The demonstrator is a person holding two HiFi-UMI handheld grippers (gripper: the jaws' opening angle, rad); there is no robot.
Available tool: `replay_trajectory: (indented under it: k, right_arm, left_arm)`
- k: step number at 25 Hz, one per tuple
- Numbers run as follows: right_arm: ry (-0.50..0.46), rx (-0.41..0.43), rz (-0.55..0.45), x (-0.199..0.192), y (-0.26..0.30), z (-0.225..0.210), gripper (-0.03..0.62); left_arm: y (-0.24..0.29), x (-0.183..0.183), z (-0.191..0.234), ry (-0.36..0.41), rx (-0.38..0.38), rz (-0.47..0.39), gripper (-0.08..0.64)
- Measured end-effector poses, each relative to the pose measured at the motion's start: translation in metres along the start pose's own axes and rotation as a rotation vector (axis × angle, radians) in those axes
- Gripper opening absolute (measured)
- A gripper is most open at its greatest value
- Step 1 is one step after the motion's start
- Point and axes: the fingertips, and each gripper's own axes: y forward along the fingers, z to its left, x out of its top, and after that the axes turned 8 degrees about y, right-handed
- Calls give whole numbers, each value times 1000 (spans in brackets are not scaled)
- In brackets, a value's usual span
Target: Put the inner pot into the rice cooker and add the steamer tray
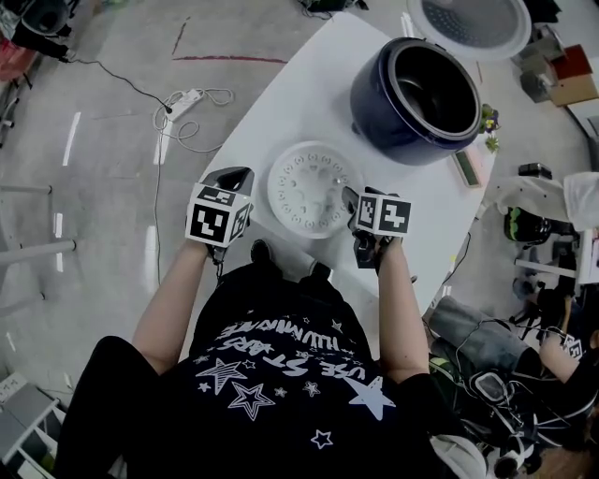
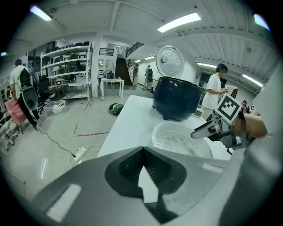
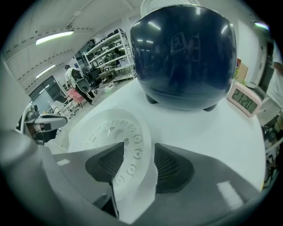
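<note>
The white perforated steamer tray lies flat on the white table. My right gripper is at its right rim. Its jaws stand open astride the rim, and I see no firm press of the pads. My left gripper hovers just left of the tray, tips together with nothing between them. The dark blue rice cooker stands beyond with its lid up. Its inside is dark, and I cannot tell the pot from the cavity.
A small digital clock sits to the right of the cooker near the table's edge. A power strip with cable lies on the floor at the left. Bags and gear crowd the floor at the right. A person stands beyond the table.
</note>
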Motion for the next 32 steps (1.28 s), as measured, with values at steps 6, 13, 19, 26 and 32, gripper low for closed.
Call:
replay_trajectory:
  k: [6,13,19,26,32]
  right_arm:
    - [28,-66,8,-3,4,-6,191]
    - [55,-127,13,-5,12,-14,85]
    - [95,-87,2,-2,8,-11,66]
    - [92,-56,-54,8,-7,-2,58]
    - [85,-21,-97,16,-30,7,58]
  left_arm:
    - [1,-2,5,-5,-56,5,3]
    - [2,-7,9,26,-84,17,3]
    - [-3,-11,11,35,-99,18,3]
    - [-5,-5,12,43,-113,3,3]
    - [-8,10,9,58,-121,-24,3]
